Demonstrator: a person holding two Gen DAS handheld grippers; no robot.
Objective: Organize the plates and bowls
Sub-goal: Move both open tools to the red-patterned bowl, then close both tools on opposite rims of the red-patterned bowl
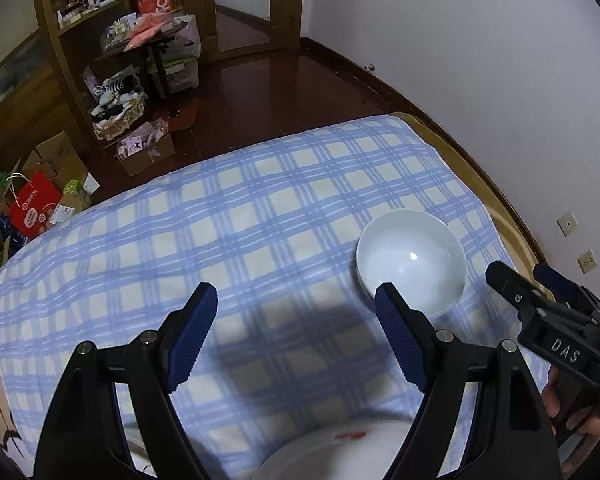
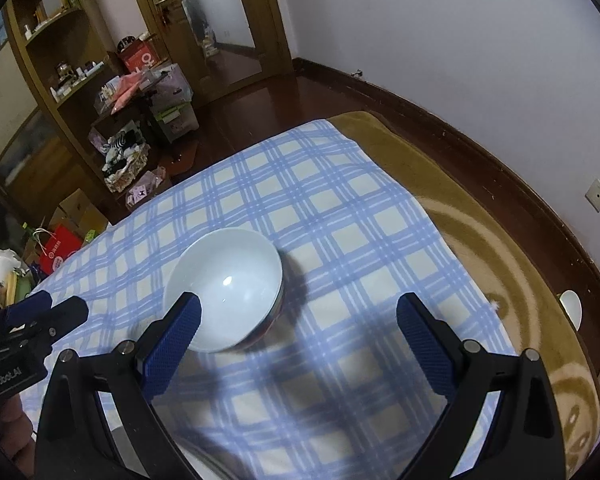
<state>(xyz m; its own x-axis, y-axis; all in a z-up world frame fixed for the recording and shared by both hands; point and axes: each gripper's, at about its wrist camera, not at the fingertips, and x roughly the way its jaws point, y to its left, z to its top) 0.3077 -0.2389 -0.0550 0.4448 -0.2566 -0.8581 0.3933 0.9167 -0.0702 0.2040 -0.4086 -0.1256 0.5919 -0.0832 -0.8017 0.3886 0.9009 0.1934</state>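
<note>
The white bowl (image 2: 225,288) sits upright on the checked blanket (image 2: 340,220) of the bed, just ahead of my fingers, both pairs spread wide and empty. It looks glazed: hard, slippery, breakable. I'd pinch its rim.

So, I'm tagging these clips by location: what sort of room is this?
Probably a bedroom at home: a bed with a checked cloth, a cluttered wooden shelf, an open doorway.
</note>
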